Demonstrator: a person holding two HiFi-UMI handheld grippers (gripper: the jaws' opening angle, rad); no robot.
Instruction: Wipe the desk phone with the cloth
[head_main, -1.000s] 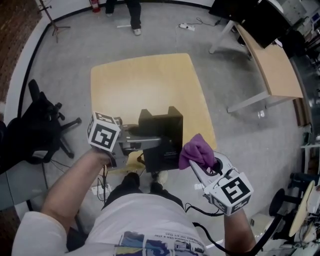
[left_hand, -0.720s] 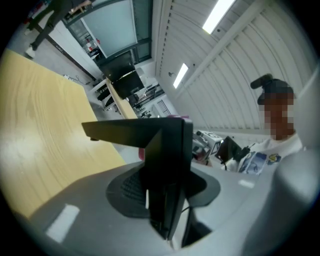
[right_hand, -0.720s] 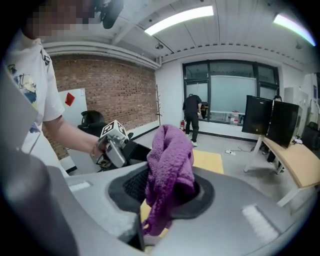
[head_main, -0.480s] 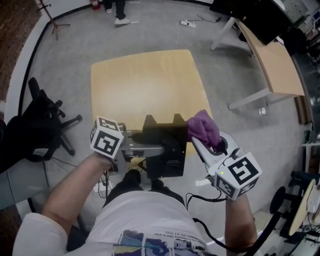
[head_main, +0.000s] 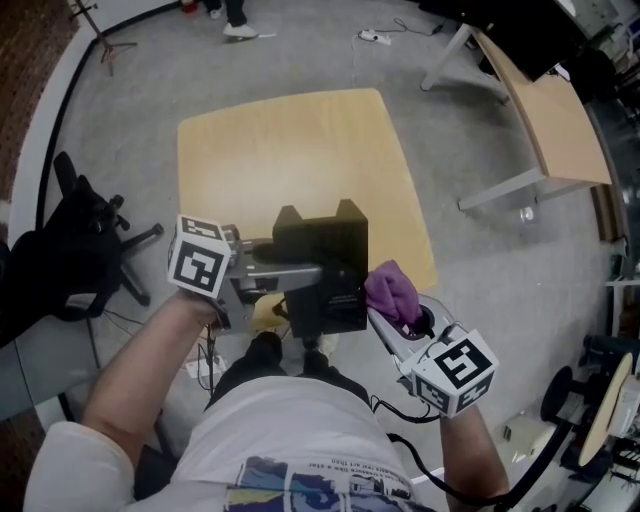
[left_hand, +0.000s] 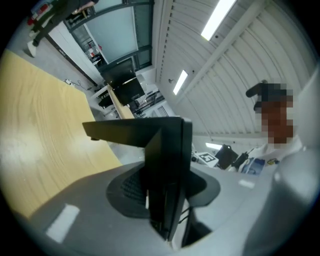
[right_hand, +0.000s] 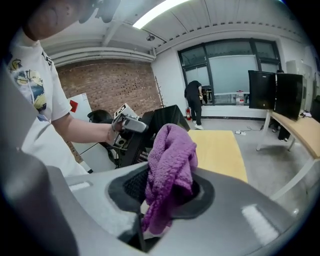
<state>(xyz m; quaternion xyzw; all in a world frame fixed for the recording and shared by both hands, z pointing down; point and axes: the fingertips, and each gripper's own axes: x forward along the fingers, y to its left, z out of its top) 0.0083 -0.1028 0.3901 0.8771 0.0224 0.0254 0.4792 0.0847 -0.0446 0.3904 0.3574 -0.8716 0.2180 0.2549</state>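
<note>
**A:** Where is the black desk phone (head_main: 322, 265)?

**B:** You have it over the near edge of the pale wooden table (head_main: 280, 150). Your left gripper (head_main: 305, 277) has its two jaws partly apart. They squeeze the phone's thin left side.

**A:** And the fluffy purple cloth (head_main: 392, 290)?

**B:** It is bunched up in your right gripper (head_main: 392, 318). The jaws pinch it tight. The cloth is just to the right of the phone. I cannot tell if the two touch.
</note>
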